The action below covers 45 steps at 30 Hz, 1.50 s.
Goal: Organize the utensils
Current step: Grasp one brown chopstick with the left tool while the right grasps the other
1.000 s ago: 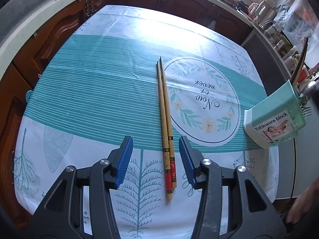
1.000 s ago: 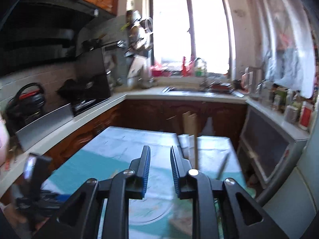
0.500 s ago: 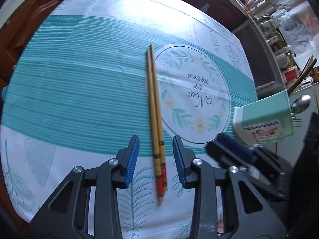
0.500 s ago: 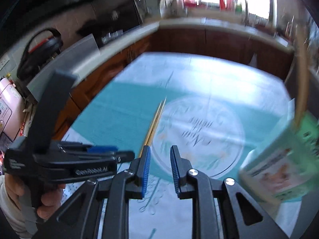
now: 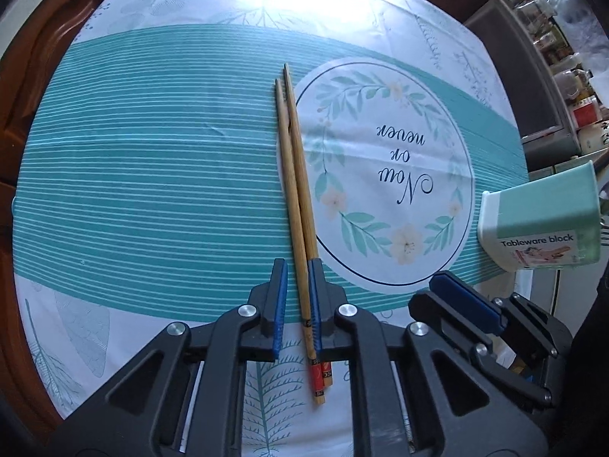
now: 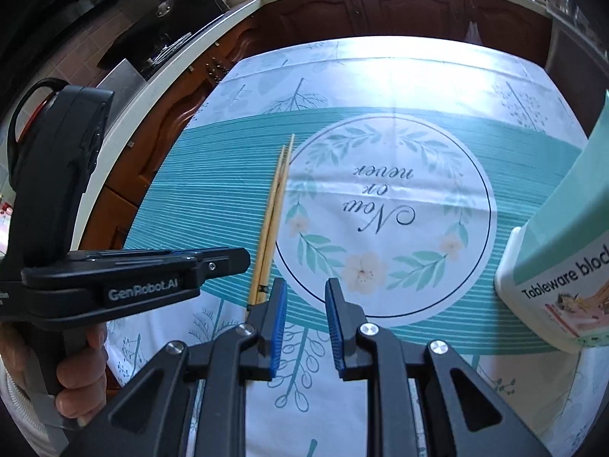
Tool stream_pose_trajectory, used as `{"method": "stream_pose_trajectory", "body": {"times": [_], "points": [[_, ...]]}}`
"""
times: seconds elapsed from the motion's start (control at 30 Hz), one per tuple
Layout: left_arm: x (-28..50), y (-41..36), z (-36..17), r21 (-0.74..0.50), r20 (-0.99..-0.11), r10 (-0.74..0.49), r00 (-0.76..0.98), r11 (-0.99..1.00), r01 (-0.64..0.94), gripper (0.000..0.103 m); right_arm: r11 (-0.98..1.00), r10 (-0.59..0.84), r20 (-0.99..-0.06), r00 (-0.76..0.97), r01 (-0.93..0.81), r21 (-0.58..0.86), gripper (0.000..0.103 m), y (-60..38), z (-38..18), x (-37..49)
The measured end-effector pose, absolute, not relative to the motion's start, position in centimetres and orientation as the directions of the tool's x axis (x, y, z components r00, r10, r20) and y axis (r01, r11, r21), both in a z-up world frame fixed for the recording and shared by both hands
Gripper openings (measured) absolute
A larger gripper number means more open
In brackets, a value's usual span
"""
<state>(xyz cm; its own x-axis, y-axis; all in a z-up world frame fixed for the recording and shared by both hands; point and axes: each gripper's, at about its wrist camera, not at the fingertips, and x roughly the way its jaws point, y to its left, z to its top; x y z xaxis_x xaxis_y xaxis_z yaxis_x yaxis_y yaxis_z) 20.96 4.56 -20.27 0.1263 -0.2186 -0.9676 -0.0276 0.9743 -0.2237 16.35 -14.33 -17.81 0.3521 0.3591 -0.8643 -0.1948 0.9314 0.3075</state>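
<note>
Two wooden chopsticks [image 5: 295, 175] with red painted ends lie side by side on the tablecloth, left of its round printed motif; they also show in the right wrist view [image 6: 272, 221]. My left gripper [image 5: 297, 266] points down over their thick ends. Its jaws are closing with both sticks between them: the right pad touches a stick, and a gap remains at the left pad. My right gripper [image 6: 305, 285] hovers just right of it, jaws slightly apart with nothing between them. A mint-green holder [image 5: 544, 221] labelled "Tableware block" stands at the table's right edge.
The teal and white tablecloth [image 5: 152, 160] covers the table. Dark wooden cabinets [image 6: 380, 11] and a pale counter run around the far and left sides. A hand [image 6: 76, 381] holds the left gripper's body [image 6: 133, 274]. The right gripper's body [image 5: 495, 327] sits close beside the left one.
The left jaws have narrowed around the chopsticks as the gripper came down over them. The right gripper has tipped from the window down to the table and come in beside the left one.
</note>
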Motion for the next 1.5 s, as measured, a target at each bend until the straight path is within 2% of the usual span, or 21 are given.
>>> {"method": "stream_pose_trajectory", "body": {"times": [0.6, 0.73, 1.1, 1.5], "points": [[23.2, 1.4, -21.9, -0.071, -0.996, -0.069, 0.059, 0.997, -0.033, 0.009, 0.916, 0.401, -0.845, 0.354, -0.164, 0.366, 0.020, -16.0, -18.2, 16.2], [23.5, 1.3, -22.2, -0.088, -0.995, -0.085, 0.041, 0.994, -0.066, 0.008, 0.914, 0.405, -0.844, 0.352, -0.161, 0.372, 0.020, -16.1, -18.2, 16.2], [20.4, 3.0, -22.9, -0.122, -0.992, -0.121, 0.028, 0.992, -0.026, 0.005, 0.920, 0.391, -0.856, 0.337, -0.161, 0.357, 0.020, -16.2, -18.4, 15.8], [17.2, 7.4, -24.1, -0.177, -0.984, -0.177, 0.012, 0.982, -0.067, 0.005, 0.918, 0.359, -0.901, 0.244, -0.268, 0.293, 0.020, -12.3, -18.3, 18.0]]}}
